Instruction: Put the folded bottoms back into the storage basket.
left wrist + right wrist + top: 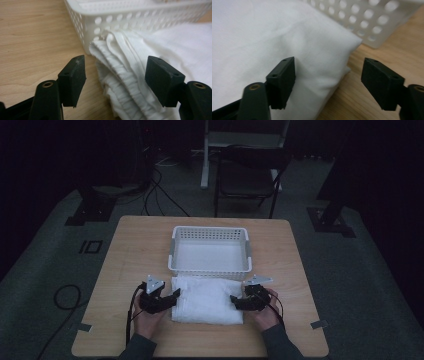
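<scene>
A folded white cloth (207, 300) lies on the wooden table (130, 250), just in front of a white perforated basket (210, 268). My left gripper (176, 296) is open at the cloth's left edge. In the left gripper view its jaws straddle the layered, elastic-gathered edge of the cloth (120, 72), beside the basket's corner (100, 30). My right gripper (233, 301) is open at the cloth's right edge. In the right gripper view one jaw stands over the cloth (287, 37) and the other over bare table, near the basket wall (367, 22).
The basket holds nothing that I can see. A dark chair (247, 177) and a white frame leg (205, 165) stand beyond the table's far edge. Cables (160, 195) run over the floor. Tape marks (318, 324) sit near the table's front corners.
</scene>
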